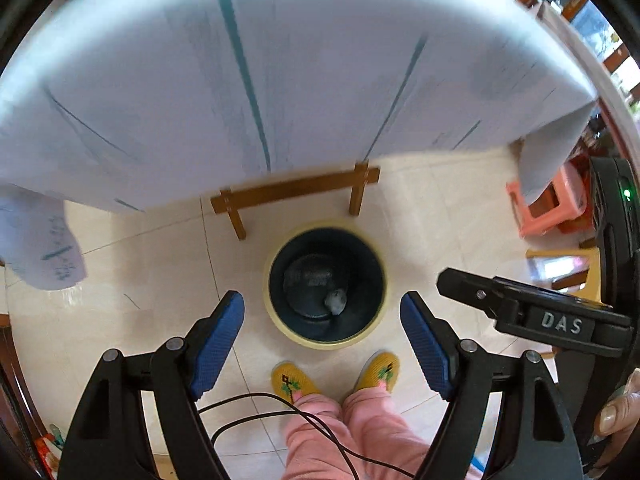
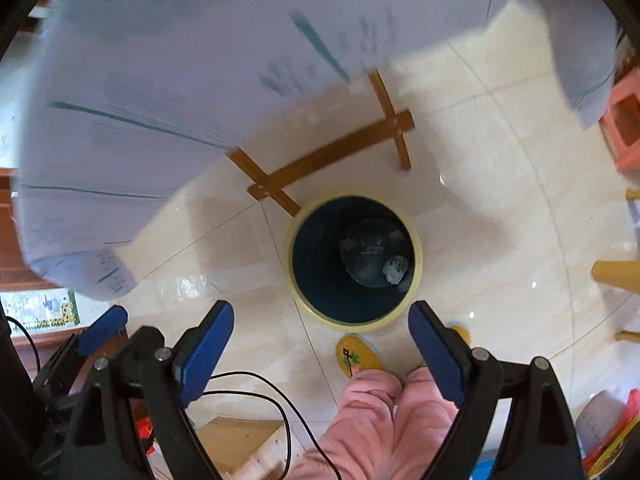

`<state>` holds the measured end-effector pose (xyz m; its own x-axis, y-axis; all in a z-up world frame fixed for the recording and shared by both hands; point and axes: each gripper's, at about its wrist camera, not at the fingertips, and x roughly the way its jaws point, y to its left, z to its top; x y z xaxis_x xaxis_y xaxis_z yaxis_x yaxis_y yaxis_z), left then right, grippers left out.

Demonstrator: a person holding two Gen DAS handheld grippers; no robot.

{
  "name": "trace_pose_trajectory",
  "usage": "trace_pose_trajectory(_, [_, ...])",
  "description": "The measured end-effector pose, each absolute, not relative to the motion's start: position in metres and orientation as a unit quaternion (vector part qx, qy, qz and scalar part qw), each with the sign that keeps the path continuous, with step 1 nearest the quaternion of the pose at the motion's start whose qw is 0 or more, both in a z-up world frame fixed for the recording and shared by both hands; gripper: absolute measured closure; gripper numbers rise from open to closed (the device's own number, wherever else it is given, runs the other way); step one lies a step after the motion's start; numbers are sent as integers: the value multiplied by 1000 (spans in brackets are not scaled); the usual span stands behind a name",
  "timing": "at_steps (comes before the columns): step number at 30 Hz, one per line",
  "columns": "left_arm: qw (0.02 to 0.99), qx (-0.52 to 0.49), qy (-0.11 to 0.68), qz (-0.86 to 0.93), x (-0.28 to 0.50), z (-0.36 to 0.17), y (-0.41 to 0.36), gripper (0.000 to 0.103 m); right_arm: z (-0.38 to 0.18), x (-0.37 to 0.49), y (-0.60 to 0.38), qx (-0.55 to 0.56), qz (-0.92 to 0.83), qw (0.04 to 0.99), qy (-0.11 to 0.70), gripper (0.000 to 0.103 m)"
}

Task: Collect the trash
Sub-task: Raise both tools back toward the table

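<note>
The trash bin, a round dark bucket with a pale yellow rim, is standing on the cream tiled floor and serving as the anchor for everything else. Inside it, a crumpled grey wad of trash is lying on the dark bottom, toward the side nearest the person; the right wrist view is showing the same wad against the bin's inner wall. The left gripper is hanging above the bin's near side with its blue pads spread wide and nothing between them. The right gripper is likewise hovering above the bin's near rim, its jaws standing fully apart and empty; from the left wrist view its black body is showing to the right of the bin. Just in front of the bin's near edge, the person's yellow embroidered slippers and pink trouser legs are standing. Beyond the bin's far side, the wooden table legs are resting on the floor, and the pale tablecloth with teal lines is draping over them, blurred. A black cable is looping near the trouser legs.
</note>
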<state>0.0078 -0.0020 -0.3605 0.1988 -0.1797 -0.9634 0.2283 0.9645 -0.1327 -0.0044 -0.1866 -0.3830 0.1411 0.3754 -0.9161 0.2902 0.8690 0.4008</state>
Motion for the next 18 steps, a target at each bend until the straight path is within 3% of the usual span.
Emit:
trace_pose_trajectory(10, [810, 35, 572, -123, -15, -213, -8, 24, -205, -9, -202, 185, 95, 793, 572, 13])
trace_pose_trajectory(18, [850, 30, 515, -108, -12, -115, -12, 24, -111, -10, -212, 133, 112, 855, 488, 13])
